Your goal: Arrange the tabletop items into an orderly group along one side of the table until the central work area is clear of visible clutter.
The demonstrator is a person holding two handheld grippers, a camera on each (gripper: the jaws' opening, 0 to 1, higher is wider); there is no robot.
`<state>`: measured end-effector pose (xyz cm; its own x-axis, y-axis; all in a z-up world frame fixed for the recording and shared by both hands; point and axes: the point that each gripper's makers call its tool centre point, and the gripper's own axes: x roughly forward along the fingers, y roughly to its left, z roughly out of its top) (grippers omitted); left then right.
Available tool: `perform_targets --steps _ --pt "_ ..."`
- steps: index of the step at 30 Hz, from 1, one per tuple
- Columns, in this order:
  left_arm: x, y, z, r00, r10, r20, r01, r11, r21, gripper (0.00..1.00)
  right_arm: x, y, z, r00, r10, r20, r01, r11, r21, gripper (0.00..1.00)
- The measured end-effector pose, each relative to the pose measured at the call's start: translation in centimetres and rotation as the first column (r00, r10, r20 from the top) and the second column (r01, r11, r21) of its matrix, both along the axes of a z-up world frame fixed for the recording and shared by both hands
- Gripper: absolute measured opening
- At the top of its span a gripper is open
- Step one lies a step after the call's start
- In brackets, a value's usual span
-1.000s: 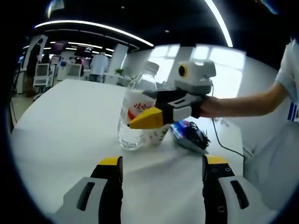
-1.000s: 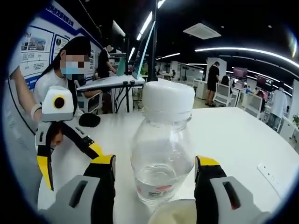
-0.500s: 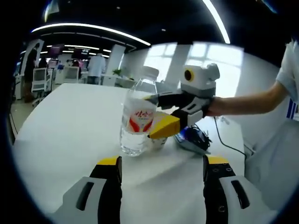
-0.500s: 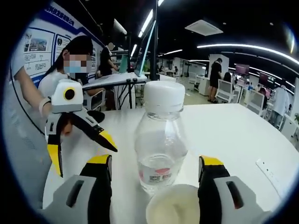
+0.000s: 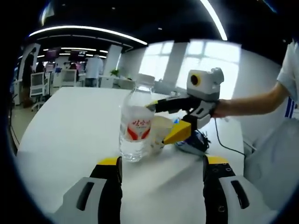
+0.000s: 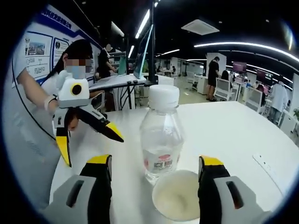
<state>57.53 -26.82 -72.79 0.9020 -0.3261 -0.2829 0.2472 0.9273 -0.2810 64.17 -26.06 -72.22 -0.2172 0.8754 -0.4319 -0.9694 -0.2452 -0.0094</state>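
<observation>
Since a second ago the right gripper (image 5: 170,122) has backed off the water bottle (image 6: 160,135); its jaws stand apart, holding nothing, the paper cup (image 6: 176,195) now between them. The bottle stands upright, long axis vertical, just beyond the cup and touching or nearly so. The right gripper is the nearer. The left gripper (image 6: 88,142) hangs open off to the side. Bottle: clear, white cap, red label, little water, on the white table (image 5: 70,121).
</observation>
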Motion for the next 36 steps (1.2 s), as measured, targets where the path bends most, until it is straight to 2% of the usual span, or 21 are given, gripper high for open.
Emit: perform_targets --steps 8,14,20,30,36 --pt "0.0 -1.0 0.5 1.000 -0.022 -0.017 0.023 1.000 0.021 0.66 -0.1 -2.2 0.4 1.000 -0.014 -0.002 0.014 1.000 -0.012 0.73" --pt "0.2 -1.4 1.2 0.999 -0.033 -0.020 0.034 0.999 0.034 0.66 0.4 -4.1 -0.1 0.999 -0.035 -0.002 0.034 0.999 -0.041 0.73" --pt "0.5 -2.3 1.6 0.998 -0.062 -0.027 0.063 0.996 0.056 0.65 0.9 -6.2 0.3 0.998 -0.055 0.005 0.056 0.997 -0.045 0.73" --pt "1.7 -5.0 2.4 0.992 -0.127 -0.025 0.128 0.989 0.068 0.63 2.0 -10.8 -0.5 0.993 -0.117 0.003 0.117 0.989 -0.092 0.72" --pt "2.4 -6.6 2.6 0.984 -0.176 -0.031 0.177 0.982 0.071 0.62 2.9 -13.9 -0.7 0.983 -0.185 -0.008 0.183 0.977 -0.111 0.71"
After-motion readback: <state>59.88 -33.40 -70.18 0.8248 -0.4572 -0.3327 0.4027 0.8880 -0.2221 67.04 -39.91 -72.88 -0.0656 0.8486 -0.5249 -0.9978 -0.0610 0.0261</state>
